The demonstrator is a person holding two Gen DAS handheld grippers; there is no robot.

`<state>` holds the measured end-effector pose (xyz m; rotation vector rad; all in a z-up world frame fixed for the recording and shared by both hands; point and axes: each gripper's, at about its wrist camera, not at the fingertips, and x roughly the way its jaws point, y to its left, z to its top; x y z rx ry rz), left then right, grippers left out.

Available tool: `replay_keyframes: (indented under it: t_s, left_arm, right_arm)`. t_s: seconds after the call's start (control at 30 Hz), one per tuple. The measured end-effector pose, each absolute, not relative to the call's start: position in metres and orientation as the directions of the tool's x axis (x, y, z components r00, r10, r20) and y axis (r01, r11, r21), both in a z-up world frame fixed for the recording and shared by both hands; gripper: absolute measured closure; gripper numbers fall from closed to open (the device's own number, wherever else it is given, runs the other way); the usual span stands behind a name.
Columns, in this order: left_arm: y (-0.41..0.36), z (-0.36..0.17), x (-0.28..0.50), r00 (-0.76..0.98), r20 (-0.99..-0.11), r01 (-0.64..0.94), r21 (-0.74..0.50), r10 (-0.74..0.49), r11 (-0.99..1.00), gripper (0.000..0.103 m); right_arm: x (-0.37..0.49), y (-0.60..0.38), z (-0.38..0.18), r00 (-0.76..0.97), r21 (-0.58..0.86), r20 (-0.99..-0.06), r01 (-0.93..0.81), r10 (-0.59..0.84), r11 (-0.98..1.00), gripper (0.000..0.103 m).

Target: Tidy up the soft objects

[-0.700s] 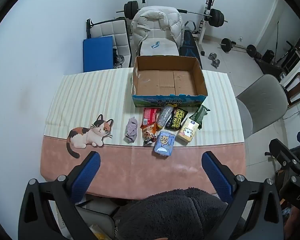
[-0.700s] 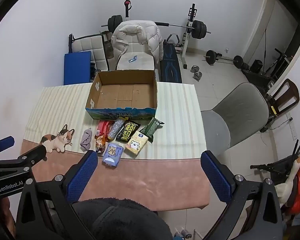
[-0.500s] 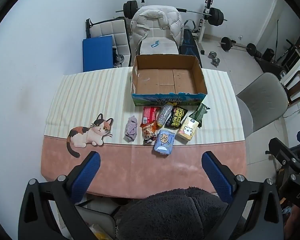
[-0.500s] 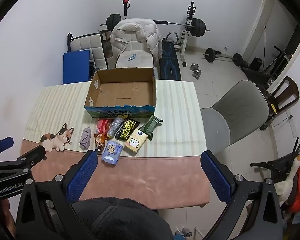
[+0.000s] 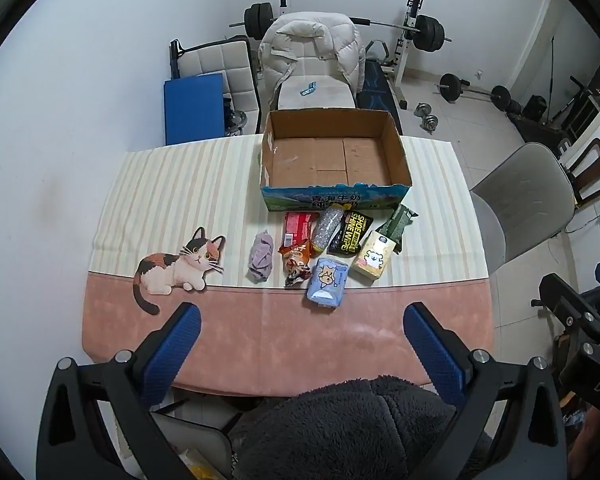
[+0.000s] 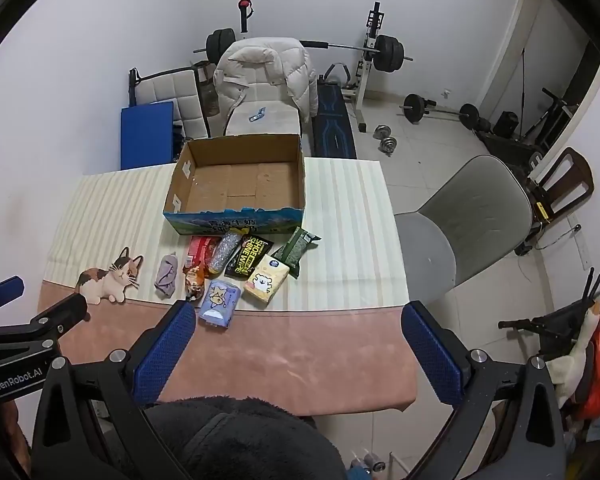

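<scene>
An empty cardboard box [image 5: 332, 158] [image 6: 238, 184] stands at the table's far middle. In front of it lie several soft packs: a blue tissue pack [image 5: 327, 282] [image 6: 219, 299], a yellow tissue pack [image 5: 374, 256] [image 6: 267, 279], a black wipes pouch [image 5: 350, 233], a green pack [image 5: 398, 226], a silver pack [image 5: 326, 228], a red pack [image 5: 296, 226], a snack bag [image 5: 296, 262] and a purple cloth [image 5: 261, 256] [image 6: 166, 274]. My left gripper [image 5: 300, 344] is open and empty, high above the near table edge. My right gripper [image 6: 296, 344] is open and empty, likewise.
The table wears a striped cream and pink cloth [image 5: 172, 204] with a printed cat [image 5: 180, 266]. A grey chair [image 6: 464, 224] stands at the right, a chair with a white jacket [image 5: 312, 52] behind the table. Gym weights [image 6: 384, 54] line the far wall.
Both grippers have shifted slightly, so the table sits a little differently in each view. Nothing on the table has moved.
</scene>
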<state>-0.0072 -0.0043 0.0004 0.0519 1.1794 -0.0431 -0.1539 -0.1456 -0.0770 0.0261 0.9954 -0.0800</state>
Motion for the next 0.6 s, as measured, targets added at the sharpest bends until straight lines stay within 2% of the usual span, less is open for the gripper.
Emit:
replay_keyframes:
  t_s: [0.6]
  left_arm:
    - [-0.0076,0.0034,-0.0081,0.401,-0.916,0.069,0.020,-0.009,0.997,0.000]
  right_arm:
    - [-0.1579,-0.1481,-0.0758,0.550,-0.013,-0.833,0.084,-0.057,0.996,0.000]
